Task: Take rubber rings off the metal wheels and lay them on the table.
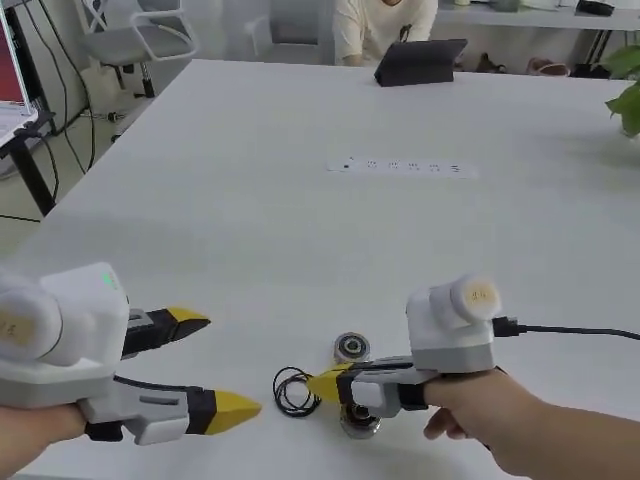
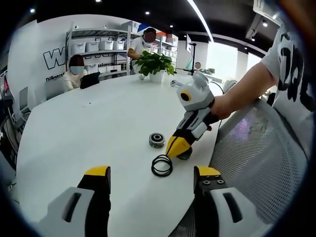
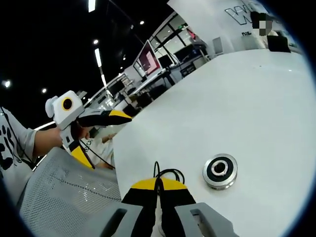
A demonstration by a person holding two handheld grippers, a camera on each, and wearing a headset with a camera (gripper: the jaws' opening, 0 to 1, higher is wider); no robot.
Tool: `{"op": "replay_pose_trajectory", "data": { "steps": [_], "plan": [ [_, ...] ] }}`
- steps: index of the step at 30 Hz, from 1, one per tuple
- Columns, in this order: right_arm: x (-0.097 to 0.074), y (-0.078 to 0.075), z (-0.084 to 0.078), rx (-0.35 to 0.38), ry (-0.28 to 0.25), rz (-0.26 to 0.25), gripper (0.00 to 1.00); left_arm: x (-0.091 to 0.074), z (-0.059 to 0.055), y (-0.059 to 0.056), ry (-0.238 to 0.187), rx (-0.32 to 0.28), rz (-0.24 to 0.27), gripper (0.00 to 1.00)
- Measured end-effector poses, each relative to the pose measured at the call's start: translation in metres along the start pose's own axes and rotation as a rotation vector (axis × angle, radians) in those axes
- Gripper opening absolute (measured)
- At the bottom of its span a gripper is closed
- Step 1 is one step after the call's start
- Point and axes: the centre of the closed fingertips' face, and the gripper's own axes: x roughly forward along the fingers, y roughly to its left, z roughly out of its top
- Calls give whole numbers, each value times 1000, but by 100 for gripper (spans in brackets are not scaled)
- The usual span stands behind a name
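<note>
My right gripper [image 1: 322, 384] is low over the white table [image 1: 300, 220], its yellow jaws shut on a thin black rubber ring [image 3: 169, 173] that loops out from its tips [image 3: 158, 183]. The black rings [image 1: 292, 390] lie in a small heap on the table, just left of those tips. A bare metal wheel [image 1: 351, 347] lies flat behind the gripper, and a second wheel [image 1: 360, 421] sits partly hidden under it. My left gripper [image 1: 213, 364] hovers open to the left, apart from the rings [image 2: 162, 165], the wheel [image 2: 157, 139] and the right gripper [image 2: 176, 146].
A white power strip [image 1: 400, 166] lies mid-table. At the far end a dark tablet [image 1: 418, 62] stands in front of a seated person. A green plant [image 1: 628, 92] is at the right edge. A mesh chair [image 2: 256, 148] stands close behind the near table edge.
</note>
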Motion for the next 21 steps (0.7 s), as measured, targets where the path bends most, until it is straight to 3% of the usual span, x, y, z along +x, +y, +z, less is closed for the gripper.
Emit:
{"op": "replay_pose_trajectory", "data": {
  "steps": [8, 13, 21],
  "plan": [
    [0, -6, -5, -4, 19, -28, 0, 3, -1, 0, 7, 1, -7, 66],
    [0, -6, -7, -46, 39, -45, 0, 4, -1, -1, 11, -1, -11, 66],
    [1, -8, -8, -102, 57, -68, 10, 5, -3, -2, 20, -3, -17, 66]
  ]
}}
